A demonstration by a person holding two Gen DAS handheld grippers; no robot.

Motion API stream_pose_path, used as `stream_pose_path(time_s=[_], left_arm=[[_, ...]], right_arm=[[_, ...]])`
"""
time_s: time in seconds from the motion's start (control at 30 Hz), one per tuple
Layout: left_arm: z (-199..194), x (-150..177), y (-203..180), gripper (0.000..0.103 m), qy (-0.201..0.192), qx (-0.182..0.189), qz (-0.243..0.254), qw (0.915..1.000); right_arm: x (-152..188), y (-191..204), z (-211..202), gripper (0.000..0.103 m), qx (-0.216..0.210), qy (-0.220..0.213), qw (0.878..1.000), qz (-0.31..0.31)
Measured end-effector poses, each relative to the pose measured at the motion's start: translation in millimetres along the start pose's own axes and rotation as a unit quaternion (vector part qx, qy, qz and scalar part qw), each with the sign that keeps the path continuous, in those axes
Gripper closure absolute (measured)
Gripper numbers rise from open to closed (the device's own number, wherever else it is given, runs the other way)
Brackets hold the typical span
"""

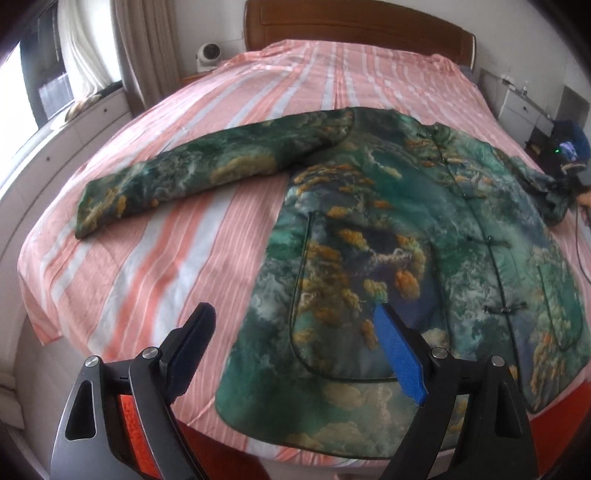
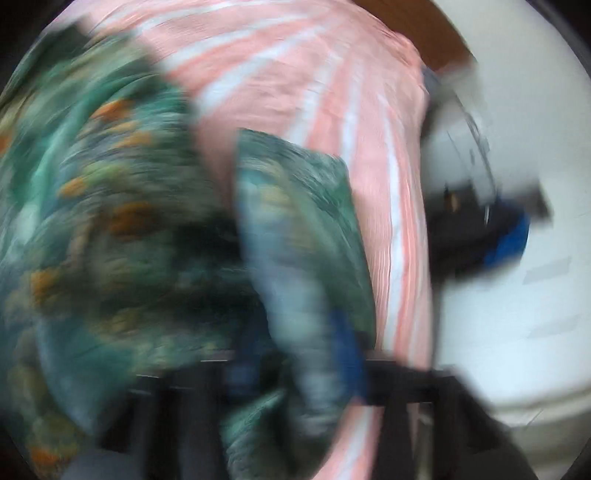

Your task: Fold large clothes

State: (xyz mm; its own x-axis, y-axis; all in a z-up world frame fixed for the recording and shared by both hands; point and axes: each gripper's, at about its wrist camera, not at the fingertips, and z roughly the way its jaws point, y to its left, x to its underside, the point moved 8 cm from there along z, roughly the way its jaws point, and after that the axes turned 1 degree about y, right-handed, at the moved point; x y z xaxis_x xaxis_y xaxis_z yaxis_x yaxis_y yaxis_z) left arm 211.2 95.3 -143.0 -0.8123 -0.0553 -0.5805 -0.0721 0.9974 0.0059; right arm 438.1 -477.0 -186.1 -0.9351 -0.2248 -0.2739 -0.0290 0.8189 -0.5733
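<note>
A green padded jacket (image 1: 388, 229) with orange and white cloud print lies face up on the bed, its front buttoned. One sleeve (image 1: 177, 181) stretches out flat to the left. My left gripper (image 1: 291, 314) hangs open over the jacket's lower left hem, one blue pad (image 1: 399, 354) above the cloth and nothing between the fingers. The right wrist view is badly blurred. There my right gripper (image 2: 299, 362) is shut on the other sleeve (image 2: 295, 206), which rises from between the fingers. The jacket body (image 2: 103, 206) is bunched to its left.
The bed has a pink and white striped sheet (image 1: 155, 266) and a wooden headboard (image 1: 354, 26). A small white fan (image 1: 208, 55) stands at the back left. A white cabinet (image 1: 524, 107) and dark gear (image 1: 569, 147) stand at the right. A window ledge (image 1: 55, 147) runs along the left.
</note>
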Motion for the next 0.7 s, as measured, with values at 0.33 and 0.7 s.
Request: stream_pose_path(time_s=[0.33,0.7], left_arm=[[6.4,-2.1,-4.5,0.014,0.005,0.032,-0.04,0.9987],[-3.9,-1.3,57.3,0.007,-0.001,0.012,-0.093,0.9956]], right_arm=[[238.6,-86.2,29.9,0.079,-0.278,-0.047,0.673,0.684],[311.2,-62.9,-12.7,0.054,-0.328,-0.065,0.553,0.763]])
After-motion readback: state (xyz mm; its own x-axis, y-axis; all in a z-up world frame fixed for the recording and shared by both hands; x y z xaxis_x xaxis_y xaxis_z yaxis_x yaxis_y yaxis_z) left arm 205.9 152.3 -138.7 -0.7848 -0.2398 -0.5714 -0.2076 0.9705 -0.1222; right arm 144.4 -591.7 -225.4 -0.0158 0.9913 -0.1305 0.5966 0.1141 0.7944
